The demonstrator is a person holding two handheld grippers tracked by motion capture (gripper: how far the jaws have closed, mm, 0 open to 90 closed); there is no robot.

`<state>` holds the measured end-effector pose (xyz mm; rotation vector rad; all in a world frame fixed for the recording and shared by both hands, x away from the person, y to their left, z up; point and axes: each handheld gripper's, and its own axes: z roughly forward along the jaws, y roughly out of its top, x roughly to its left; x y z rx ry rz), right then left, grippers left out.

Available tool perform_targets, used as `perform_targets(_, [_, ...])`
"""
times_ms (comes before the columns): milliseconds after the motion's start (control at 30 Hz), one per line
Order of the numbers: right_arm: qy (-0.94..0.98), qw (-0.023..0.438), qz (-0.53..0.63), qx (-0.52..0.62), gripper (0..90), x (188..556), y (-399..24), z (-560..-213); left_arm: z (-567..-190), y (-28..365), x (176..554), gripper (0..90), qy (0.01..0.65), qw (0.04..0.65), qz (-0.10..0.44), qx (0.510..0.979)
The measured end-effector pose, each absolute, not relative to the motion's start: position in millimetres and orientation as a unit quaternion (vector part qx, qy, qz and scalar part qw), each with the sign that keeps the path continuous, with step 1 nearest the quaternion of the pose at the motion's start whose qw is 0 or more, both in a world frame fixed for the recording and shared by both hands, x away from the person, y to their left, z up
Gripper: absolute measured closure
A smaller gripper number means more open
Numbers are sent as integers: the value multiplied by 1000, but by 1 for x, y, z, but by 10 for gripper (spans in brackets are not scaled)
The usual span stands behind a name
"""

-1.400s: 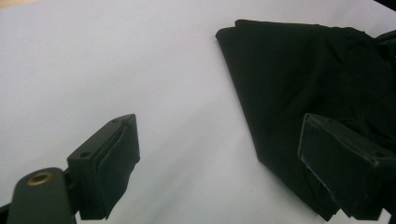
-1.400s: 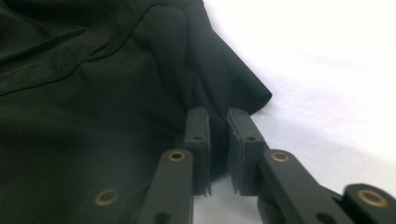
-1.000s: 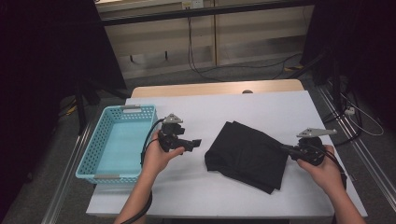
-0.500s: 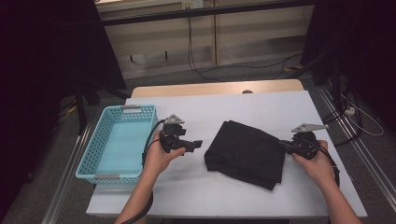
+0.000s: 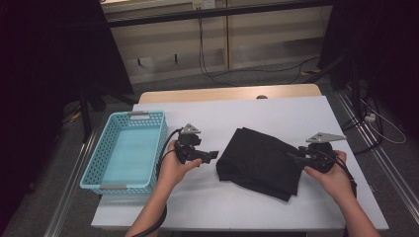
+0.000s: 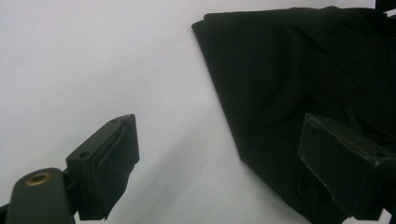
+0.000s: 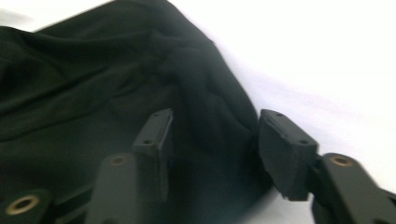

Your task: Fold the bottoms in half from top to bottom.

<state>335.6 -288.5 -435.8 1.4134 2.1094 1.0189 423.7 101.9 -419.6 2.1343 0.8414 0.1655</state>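
Change: your right tongs [image 5: 296, 157] had just been opening at the right edge of the folded black cloth [image 5: 262, 160]; a second earlier they were nearly shut there, and that hand had barely shifted.
Right tongs: in the right gripper view the jaws stood apart, with a raised fold of the cloth's edge [image 7: 205, 93] lying between them, and the pads [image 7: 285, 149] were not pressing on it.
Left tongs: your left tongs [image 5: 213, 155] hung just beside the cloth's left edge, jaws wide apart and nothing between them; compared with the earlier pictures they had not moved.
Left gripper view: one jaw stood over bare counter [image 6: 93, 70] and the other over the cloth's corner [image 6: 280, 84], not gripping it.
Cloth: it lay flat and folded on the white counter [image 5: 207, 202], between your two hands, right of centre.
Basket: the blue basket [image 5: 148, 118] sat at the left of the counter, well apart from the cloth, with nothing visible inside.
Meaning: you seemed to have let go of the right edge, so the fold looked finished and the cloth was free.
Next: you would probably need a fresh grip on the cloth before carrying it toward the basket.
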Motion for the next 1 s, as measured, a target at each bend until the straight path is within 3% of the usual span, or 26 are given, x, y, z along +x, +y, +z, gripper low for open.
perform_targets(300, [770, 199, 363, 485, 265, 330, -272, -437, -425, 98, 423, 123, 339, 410, 66, 844])
perform_targets(1000, [769, 195, 372, 482, 190, 328, -267, -438, -442, 82, 423, 124, 336, 406, 73, 847])
